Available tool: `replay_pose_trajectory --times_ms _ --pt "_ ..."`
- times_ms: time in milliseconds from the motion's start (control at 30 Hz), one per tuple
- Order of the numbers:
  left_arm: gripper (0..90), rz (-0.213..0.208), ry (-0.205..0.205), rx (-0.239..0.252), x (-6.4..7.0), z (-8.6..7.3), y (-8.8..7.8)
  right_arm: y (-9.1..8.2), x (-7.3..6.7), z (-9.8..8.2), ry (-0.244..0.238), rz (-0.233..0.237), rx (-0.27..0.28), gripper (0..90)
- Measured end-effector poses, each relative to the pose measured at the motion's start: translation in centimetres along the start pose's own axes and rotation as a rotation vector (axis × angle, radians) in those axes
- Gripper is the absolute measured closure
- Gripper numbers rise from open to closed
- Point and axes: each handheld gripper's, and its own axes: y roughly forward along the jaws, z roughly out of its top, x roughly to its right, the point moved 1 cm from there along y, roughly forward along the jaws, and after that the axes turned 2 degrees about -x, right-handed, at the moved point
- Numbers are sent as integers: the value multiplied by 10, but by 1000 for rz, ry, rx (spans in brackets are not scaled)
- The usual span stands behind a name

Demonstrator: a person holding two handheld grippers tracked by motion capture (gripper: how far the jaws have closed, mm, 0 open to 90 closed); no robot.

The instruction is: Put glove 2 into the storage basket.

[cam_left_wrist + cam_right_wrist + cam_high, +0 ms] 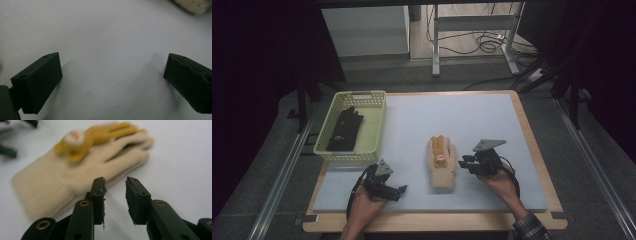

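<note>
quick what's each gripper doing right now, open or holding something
Left gripper: open wide, holding nothing.
Right gripper: open by a narrow gap, holding nothing, beside the beige glove.

high view overhead; 2 close gripper views, sharing the glove

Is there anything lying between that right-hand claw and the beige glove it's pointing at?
Nothing visible. The right gripper has its jaws slightly apart with nothing between them, right beside the beige glove. Between them lies bare grey mat. The yellow basket with a black glove sits off to the far left, out of the path.
</note>
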Motion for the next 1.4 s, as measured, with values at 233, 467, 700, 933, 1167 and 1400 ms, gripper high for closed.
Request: replay_pose_trajectory --times_ms 233,467,700,933,1167,1400 --pt "18 0 0 0 0 0 0 7 -18 -20 -37 67 -44 766" --pt "19 0 1 0 0 0 0 28 -34 -14 -78 108 -40 766" --pt "19 0 1 -1 0 0 0 49 -52 3 -107 129 -36 741" --pt "19 0 -1 -1 0 0 0 69 -61 18 -115 118 -25 732" --pt "19 0 -1 -1 0 0 0 86 -67 31 -112 109 -11 715" --pt "19 0 -1 0 0 0 0 67 -59 24 -120 59 -23 581"
